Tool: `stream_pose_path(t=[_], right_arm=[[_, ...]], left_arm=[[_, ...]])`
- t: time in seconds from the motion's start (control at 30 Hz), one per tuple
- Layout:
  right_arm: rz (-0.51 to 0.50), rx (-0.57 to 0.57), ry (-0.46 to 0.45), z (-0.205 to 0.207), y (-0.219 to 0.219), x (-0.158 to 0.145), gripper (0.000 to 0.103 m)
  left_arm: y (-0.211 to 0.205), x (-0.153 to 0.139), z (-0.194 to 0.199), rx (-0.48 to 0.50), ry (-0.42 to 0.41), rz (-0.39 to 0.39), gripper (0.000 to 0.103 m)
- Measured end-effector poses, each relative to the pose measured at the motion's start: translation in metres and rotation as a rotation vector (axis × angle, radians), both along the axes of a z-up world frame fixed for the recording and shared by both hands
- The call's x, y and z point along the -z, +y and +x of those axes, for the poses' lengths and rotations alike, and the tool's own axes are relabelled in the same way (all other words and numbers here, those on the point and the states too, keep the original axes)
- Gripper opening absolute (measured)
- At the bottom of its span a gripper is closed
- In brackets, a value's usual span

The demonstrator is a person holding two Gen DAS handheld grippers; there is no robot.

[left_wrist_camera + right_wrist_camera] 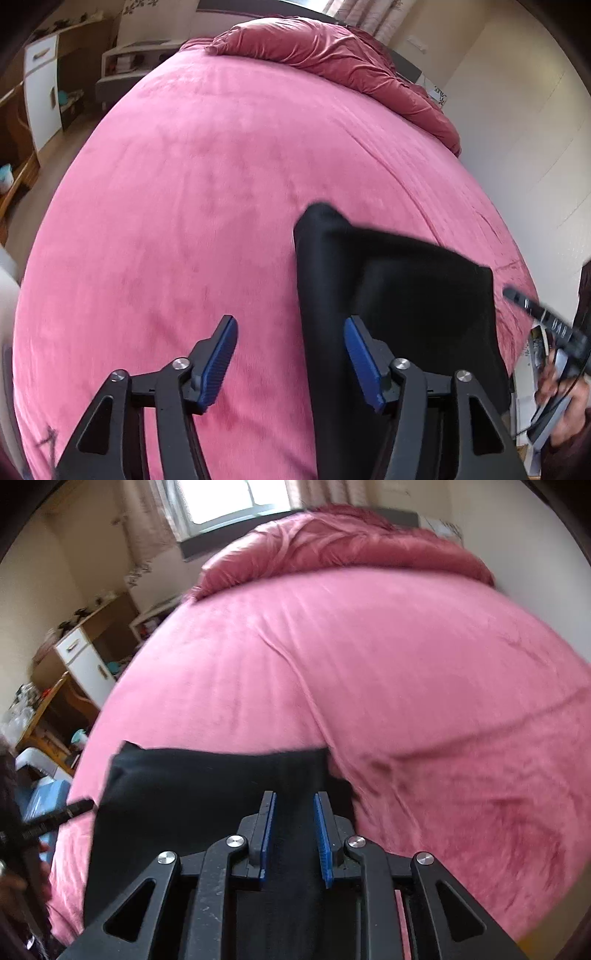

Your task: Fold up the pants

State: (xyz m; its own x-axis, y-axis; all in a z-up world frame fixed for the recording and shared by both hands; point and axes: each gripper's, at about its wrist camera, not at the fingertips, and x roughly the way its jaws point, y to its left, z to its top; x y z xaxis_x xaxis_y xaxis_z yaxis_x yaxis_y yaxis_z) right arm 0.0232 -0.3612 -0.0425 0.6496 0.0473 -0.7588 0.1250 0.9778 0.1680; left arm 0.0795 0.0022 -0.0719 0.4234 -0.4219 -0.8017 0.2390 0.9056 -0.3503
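Observation:
Black folded pants lie on the pink bedspread near its front edge. My left gripper is open above the bed; its right finger hovers over the pants' left edge, and its left finger is over bare bedspread. The right gripper's tip reaches in from the right, held by a hand. In the right wrist view my right gripper hangs over the pants, jaws a little apart, black cloth showing in the gap with no pad pressing on it. The left gripper's tip shows at the left.
A rumpled dark-pink duvet is heaped at the head of the bed. A white cupboard and wooden furniture stand along the left. A pale wall runs close along the bed's right side. A window is at the back.

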Motion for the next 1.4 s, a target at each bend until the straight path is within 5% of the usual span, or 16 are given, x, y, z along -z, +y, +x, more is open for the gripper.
stream_pose_path(t=[0.2, 0.33, 0.4, 0.47, 0.6, 0.9, 1.4], right_arm=[[-0.028, -0.192, -0.016, 0.019, 0.066, -0.014, 0.024], [-0.062, -0.188, 0.012, 0.022, 0.080, -0.012, 0.024], [-0.048, -0.143, 0.023, 0.014, 0.070, -0.009, 0.038], [-0.051, -0.102, 0.023, 0.002, 0.056, -0.007, 0.067], [-0.044, -0.009, 0.059, -0.020, 0.013, 0.006, 0.071], [0.280, 0.005, 0.159, -0.021, -0.052, 0.069, 0.078], [0.530, -0.134, 0.184, 0.005, -0.070, 0.115, 0.083]], left_arm=[[-0.008, -0.001, -0.051, 0.075, -0.029, -0.002, 0.068], [-0.027, -0.002, -0.057, 0.122, -0.059, 0.044, 0.069], [-0.031, 0.000, -0.054, 0.140, -0.050, 0.033, 0.070], [-0.042, 0.001, -0.046, 0.157, -0.049, 0.040, 0.077], [-0.048, 0.001, -0.042, 0.172, -0.051, 0.043, 0.083], [-0.054, 0.006, -0.017, 0.193, -0.037, 0.037, 0.084], [-0.054, 0.023, 0.010, 0.190, 0.033, -0.046, 0.084]])
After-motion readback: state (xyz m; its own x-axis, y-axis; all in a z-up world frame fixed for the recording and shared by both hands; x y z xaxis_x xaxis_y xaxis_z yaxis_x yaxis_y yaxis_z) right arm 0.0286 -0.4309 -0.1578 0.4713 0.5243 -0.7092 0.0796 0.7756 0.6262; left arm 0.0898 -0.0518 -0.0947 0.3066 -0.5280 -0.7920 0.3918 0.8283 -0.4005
